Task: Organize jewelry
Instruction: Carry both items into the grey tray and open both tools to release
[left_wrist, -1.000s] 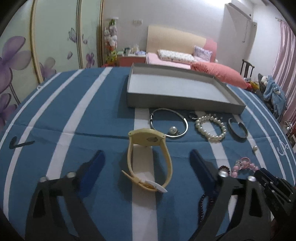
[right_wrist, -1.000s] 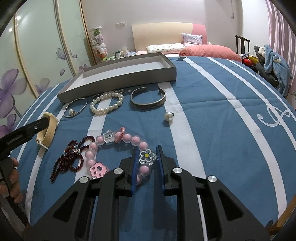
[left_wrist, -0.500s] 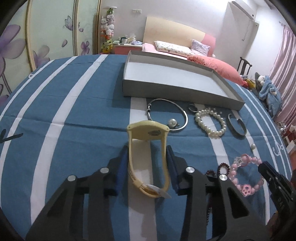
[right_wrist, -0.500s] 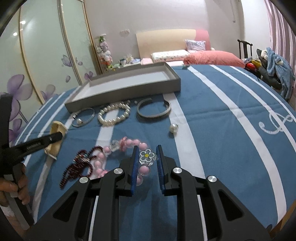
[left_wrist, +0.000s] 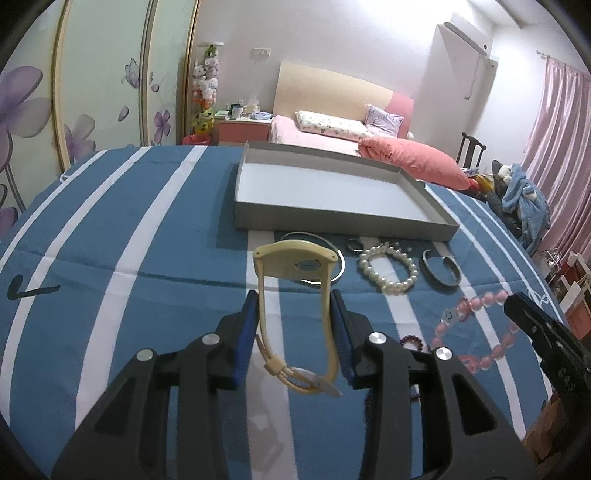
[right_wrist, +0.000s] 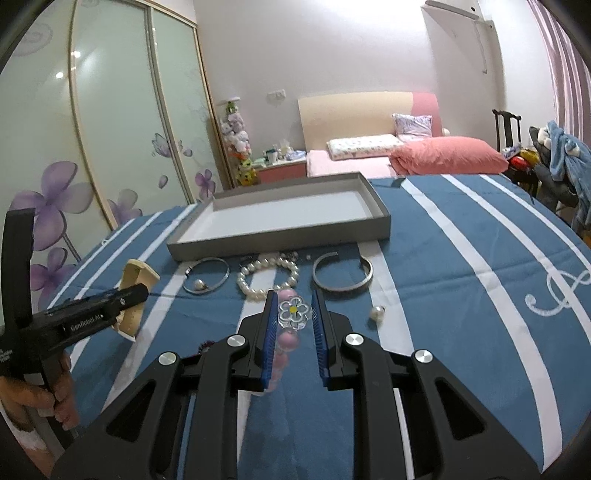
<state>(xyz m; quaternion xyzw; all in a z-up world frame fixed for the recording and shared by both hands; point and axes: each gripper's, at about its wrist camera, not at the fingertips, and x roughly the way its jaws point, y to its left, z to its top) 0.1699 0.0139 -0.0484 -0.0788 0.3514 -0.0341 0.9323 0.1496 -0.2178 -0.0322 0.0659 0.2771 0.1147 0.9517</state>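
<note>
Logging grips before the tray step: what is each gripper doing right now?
Left gripper: shut on the cream watch, lifted off the cloth.
Right gripper: shut on the pink bead bracelet at its flower charm.

Left gripper (left_wrist: 294, 306) clamped on load, angled down; right gripper (right_wrist: 294, 308) likewise, both raised.

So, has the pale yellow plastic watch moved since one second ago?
Yes. The pale yellow plastic watch, clamped in the left gripper, is lifted off the striped blue cloth, toward the grey tray.
</note>
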